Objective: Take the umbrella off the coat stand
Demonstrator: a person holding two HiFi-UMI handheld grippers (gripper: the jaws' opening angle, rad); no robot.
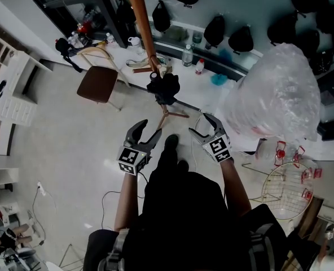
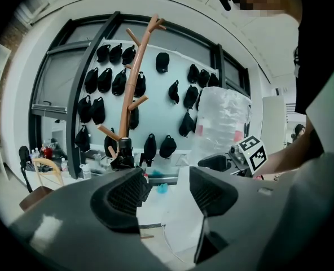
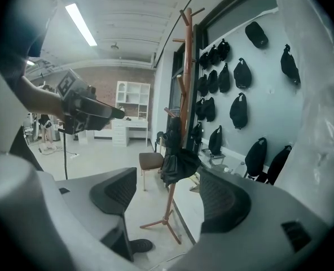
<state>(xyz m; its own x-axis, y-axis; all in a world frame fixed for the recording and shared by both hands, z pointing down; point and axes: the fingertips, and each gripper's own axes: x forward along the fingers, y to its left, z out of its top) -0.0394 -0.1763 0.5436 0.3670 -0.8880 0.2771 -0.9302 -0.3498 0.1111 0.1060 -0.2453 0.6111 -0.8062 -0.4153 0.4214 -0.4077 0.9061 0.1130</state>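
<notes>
Black folded umbrella (image 1: 164,89) hangs on the wooden coat stand (image 1: 143,21); left tool (image 1: 149,130) and right tool (image 1: 200,124), jaws wide and empty, face it, apart.

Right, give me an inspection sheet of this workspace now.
Surface: pale glossy floor.
Job's things: black umbrella hangs folded on the wooden coat stand, untouched.
Clutter: brown chair, clear plastic-wrapped bundle, wire rack.
Grippers: left gripper and right gripper both open and empty, short of the umbrella.
Cables: thin cable loops on the floor beside the person.
Surroundings: black caps on the wall, bottles on a ledge.
</notes>
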